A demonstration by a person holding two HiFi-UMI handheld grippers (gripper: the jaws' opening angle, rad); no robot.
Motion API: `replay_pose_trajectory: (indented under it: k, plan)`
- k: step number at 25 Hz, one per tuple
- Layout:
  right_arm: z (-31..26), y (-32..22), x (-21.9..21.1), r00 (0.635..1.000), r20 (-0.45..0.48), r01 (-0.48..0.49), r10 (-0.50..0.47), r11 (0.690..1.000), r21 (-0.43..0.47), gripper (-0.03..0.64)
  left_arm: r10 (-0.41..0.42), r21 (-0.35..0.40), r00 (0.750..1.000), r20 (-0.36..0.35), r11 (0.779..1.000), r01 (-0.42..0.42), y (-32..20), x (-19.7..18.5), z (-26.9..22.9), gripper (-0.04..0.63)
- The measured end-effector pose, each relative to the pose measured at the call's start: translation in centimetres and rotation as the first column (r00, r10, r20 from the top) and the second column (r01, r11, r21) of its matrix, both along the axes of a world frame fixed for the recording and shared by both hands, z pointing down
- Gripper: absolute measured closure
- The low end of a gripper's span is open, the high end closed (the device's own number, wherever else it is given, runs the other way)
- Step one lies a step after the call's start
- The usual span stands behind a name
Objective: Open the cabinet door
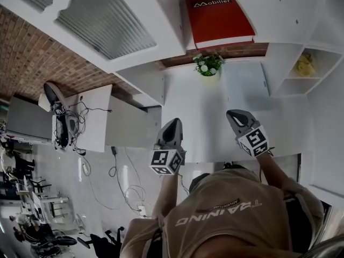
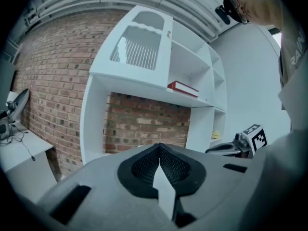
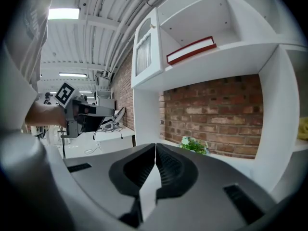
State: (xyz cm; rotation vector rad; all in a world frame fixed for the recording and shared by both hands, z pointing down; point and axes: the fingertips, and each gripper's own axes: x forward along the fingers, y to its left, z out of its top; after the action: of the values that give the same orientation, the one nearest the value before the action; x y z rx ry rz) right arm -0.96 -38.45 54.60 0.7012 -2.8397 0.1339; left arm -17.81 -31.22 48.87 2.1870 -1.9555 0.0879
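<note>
Still nothing done, I'd say: the door [image 1: 107, 20], high on the left, looks shut (hard to judge from below). My left gripper [image 1: 172, 123] and right gripper [image 1: 235, 115] hang well short, both pinched closed and empty.

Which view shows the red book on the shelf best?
The head view: the red book shows its whole cover there. The two gripper views show the book only from the side, as a thin edge.

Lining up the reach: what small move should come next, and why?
Probably raise the left gripper toward the cabinet door and part its jaws: the door looks closed, and that gripper is shut, empty and well below it.
</note>
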Motion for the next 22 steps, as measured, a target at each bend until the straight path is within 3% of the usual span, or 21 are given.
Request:
replay_pose_trajectory:
  k: [10, 22]
  plan:
    - [-1.0, -1.5, -3.9, 1.000, 0.001, 0.031, -0.031, 0.999, 0.044, 0.603, 0.058, -0.036, 0.998, -0.023, 0.998, -0.058, -2.3, -1.4, 1.9, 0.586]
    - [-3.2, 0.9, -4.9, 0.970, -0.021, -0.242, 0.243, 0.969, 0.051, 0.603, 0.258, -0.009, 0.964, -0.063, 0.966, -0.259, -3.2, -5.6, 0.8, 0.586]
